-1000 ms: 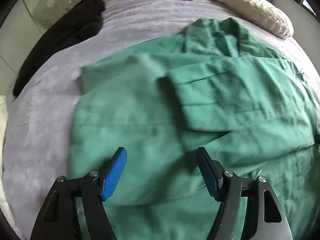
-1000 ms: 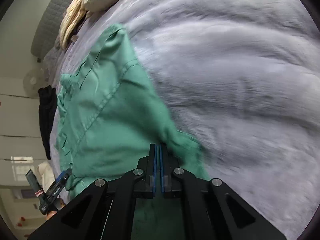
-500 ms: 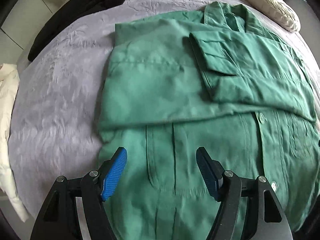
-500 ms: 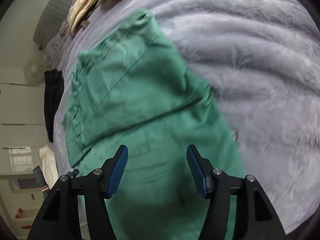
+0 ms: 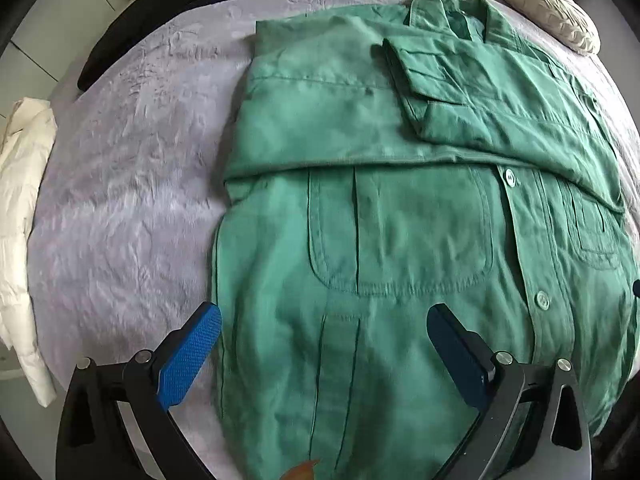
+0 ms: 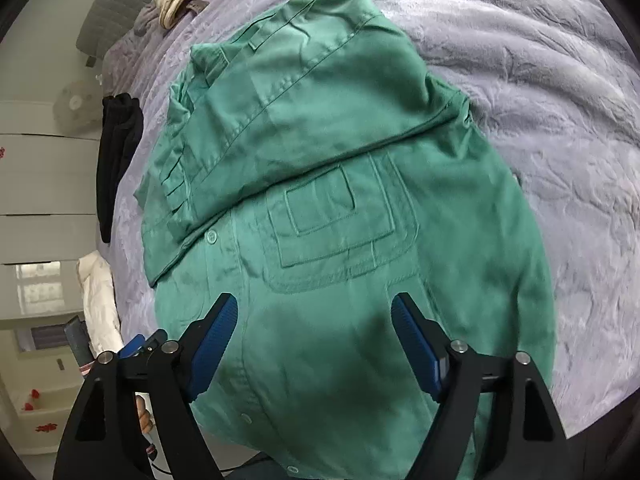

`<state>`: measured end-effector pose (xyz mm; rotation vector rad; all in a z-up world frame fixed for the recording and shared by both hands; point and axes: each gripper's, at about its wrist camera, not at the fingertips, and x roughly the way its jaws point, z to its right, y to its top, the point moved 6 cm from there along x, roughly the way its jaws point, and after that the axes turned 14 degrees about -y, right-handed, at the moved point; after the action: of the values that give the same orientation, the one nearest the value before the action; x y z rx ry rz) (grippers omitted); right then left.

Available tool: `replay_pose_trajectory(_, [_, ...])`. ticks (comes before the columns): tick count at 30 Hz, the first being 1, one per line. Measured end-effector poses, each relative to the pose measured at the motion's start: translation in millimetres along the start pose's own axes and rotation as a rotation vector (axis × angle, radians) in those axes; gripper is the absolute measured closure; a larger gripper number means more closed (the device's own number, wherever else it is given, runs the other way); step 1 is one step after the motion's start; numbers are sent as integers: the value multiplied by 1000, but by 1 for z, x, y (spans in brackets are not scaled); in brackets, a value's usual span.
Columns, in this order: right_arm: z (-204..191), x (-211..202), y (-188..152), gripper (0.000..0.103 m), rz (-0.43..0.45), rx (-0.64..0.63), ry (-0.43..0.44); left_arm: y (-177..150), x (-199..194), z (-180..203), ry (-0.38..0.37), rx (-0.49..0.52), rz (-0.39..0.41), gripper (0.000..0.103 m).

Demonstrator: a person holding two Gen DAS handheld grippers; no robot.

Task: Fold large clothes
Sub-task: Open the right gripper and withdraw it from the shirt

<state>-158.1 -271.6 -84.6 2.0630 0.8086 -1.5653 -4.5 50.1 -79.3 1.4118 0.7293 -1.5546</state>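
A plain green shirt [image 5: 400,240] lies on a lilac embossed bedspread [image 5: 132,184] beside a black garment [image 5: 168,12].

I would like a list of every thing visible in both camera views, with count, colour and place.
shirt: one, green, sleeves folded across its chest, spread on the bed.
blanket: one, lilac-grey, covering the bed.
black garment: one, far edge of the bed.
white padded garment: one, bed's side edge.
cream pillow: one, by the collar.
left hand-held gripper: blue pads, jaws opening, nothing between.
right hand-held gripper: blue pads, jaws opening, nothing between.
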Motion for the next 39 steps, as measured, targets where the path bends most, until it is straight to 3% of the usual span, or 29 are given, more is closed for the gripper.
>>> replay_pose_trajectory(2, [-2, -3, -4, 14, -1, -5, 4, -2, 1, 1, -1, 3, -10, 0])
replay_pose_trajectory(4, [-4, -7, -7, 1, 6, -15, 8, -3, 2, -3, -8, 5, -20, 0])
replay_pose_trajectory(5, [-6, -9, -9, 0, 16, -22, 10, -6, 1, -3, -11, 5, -27, 0])
replay_pose_trajectory(10, [-12, -13, -18, 0, 12, -53, 5, -13, 2, -8, -12, 2, -50, 0])
replay_pose_trajectory(24, [-11, 5, -35, 0, -98, -23, 26, -21, 8, -28, 8, -12, -65, 0])
replay_pose_trajectory(39, [-22, 14, -47, 0, -148, 13, 139, -31, 12, -29, -47, -20, -94, 0])
